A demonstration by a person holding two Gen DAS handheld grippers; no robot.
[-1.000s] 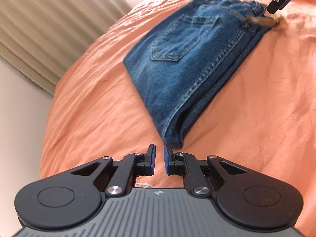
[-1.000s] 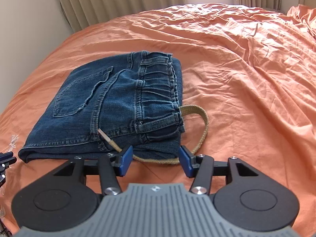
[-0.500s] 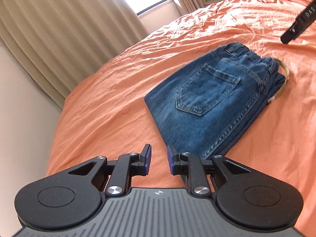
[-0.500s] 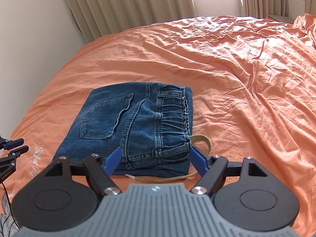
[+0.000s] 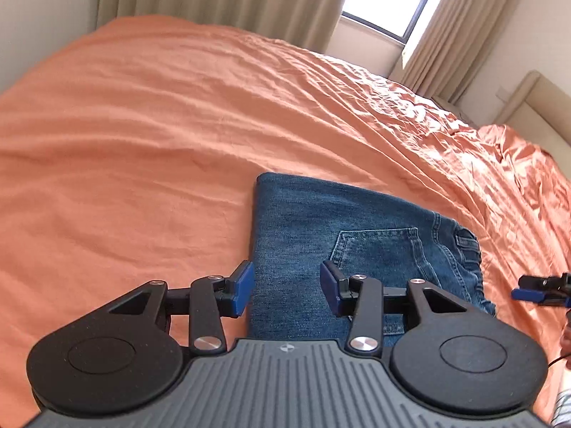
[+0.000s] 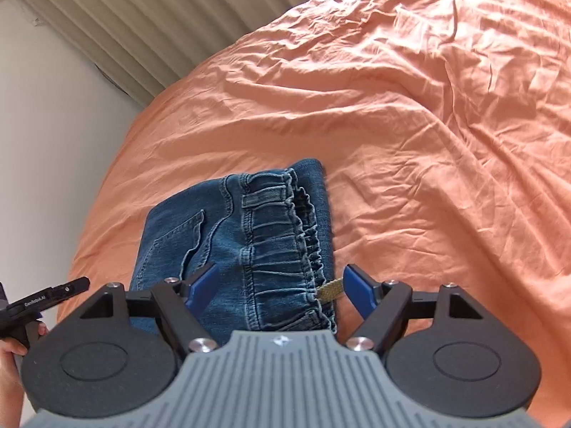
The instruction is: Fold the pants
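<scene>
The folded blue jeans [image 5: 357, 235] lie flat on the orange bed sheet [image 5: 142, 142], back pocket up. My left gripper [image 5: 285, 285] hovers above their folded edge; its jaws are opening and its pads press on nothing. In the right wrist view the jeans [image 6: 249, 235] show their elastic waistband, with a tan drawstring [image 6: 330, 290] poking out at the side. My right gripper [image 6: 280, 285] hangs wide open over the waistband and holds nothing. Each gripper shows in the other's view: the right gripper [image 5: 535, 290] at the right edge, the left gripper [image 6: 46, 296] at the left edge.
The wrinkled orange sheet [image 6: 428, 142] covers the whole bed around the jeans. Beige curtains [image 5: 214, 0] and a bright window [image 5: 389, 3] stand behind the bed. A pale wall [image 6: 53, 142] runs along its left side. A person's hand [image 6: 10, 349] holds the left gripper's handle.
Both grippers have drawn back from the jeans and rolled, so the views are tilted. The left jaws have spread from nearly shut to open. The right jaws widened earlier and stay wide.
</scene>
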